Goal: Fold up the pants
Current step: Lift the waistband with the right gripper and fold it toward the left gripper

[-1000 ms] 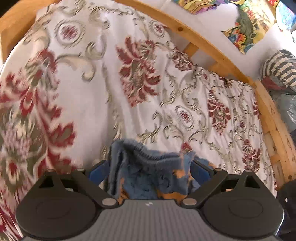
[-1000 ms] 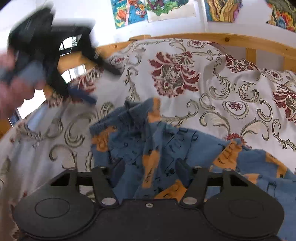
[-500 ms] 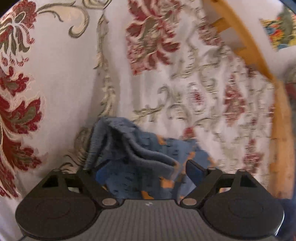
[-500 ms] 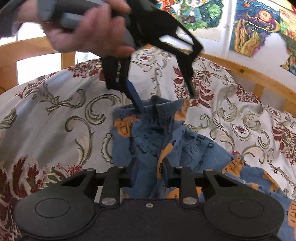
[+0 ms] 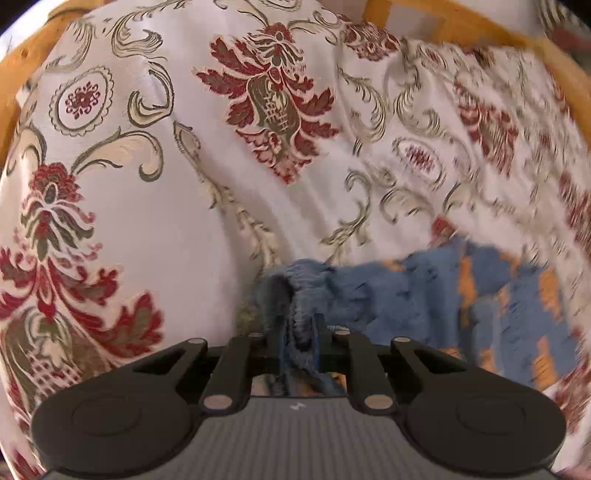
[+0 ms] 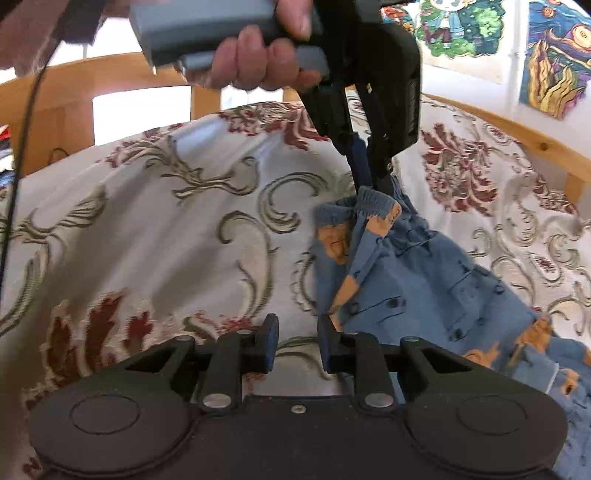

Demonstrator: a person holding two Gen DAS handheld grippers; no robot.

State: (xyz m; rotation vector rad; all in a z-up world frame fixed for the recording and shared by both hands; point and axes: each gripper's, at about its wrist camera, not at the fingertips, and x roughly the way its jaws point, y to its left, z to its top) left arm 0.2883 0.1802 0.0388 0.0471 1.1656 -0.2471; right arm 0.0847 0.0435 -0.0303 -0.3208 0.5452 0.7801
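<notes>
Blue pants [image 5: 424,295] with orange patches lie crumpled on a floral bedspread [image 5: 147,221]. My left gripper [image 5: 299,339] points steeply down, and its jaws are closing on the bunched elastic waistband, which is squeezed between the pads. In the right wrist view the same left gripper [image 6: 369,184], held by a hand [image 6: 258,62], pinches the top of the waistband of the pants [image 6: 424,280]. My right gripper [image 6: 297,343] sits low at the left edge of the pants. Its jaws stand a narrow gap apart, with only bedspread showing between them. The fabric's edge touches its right finger [image 6: 327,343].
A wooden bed frame [image 6: 517,129] runs round the far side of the bedspread [image 6: 147,258]. Colourful posters [image 6: 458,29] hang on the white wall behind. A black cable [image 6: 22,129] hangs at the left. The pants trail off to the lower right.
The left gripper came down onto the waistband, and its wide jaws narrowed to a pinch. The right gripper's jaws narrowed and slid left, so the fabric no longer lies between them.
</notes>
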